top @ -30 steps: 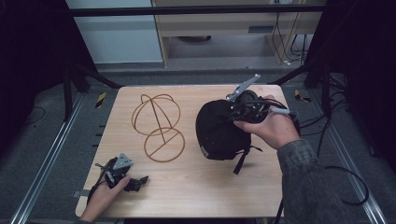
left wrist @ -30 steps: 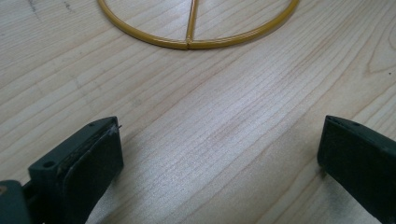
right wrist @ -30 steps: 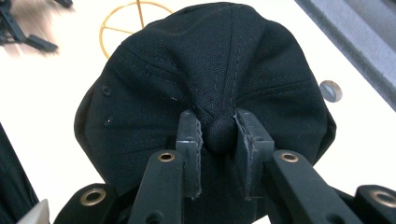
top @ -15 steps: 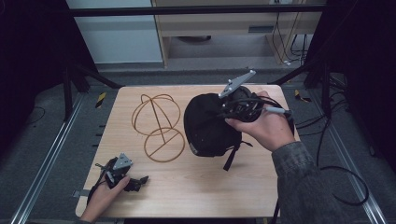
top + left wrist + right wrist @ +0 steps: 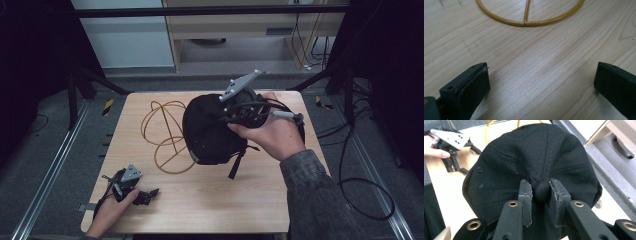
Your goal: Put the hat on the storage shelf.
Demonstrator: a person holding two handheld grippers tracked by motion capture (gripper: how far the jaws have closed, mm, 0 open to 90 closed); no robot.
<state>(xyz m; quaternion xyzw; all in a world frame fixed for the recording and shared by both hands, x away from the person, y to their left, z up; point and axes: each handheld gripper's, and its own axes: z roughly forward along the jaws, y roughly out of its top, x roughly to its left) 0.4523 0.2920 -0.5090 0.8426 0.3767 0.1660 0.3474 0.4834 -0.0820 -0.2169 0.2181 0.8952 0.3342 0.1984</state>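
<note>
Caps first: we've got the black fabric baseball cap pinched by its top button between the pads of our right gripper, jaws clamped tight on it. It hangs off the jaws above the light wooden table, right beside the yellow wire hat stand and overlapping it from above. Our left gripper sits near the table's front-left corner, jaws spread wide, nothing between them but bare wood.

Wire stand's right side behind black cap.
</note>
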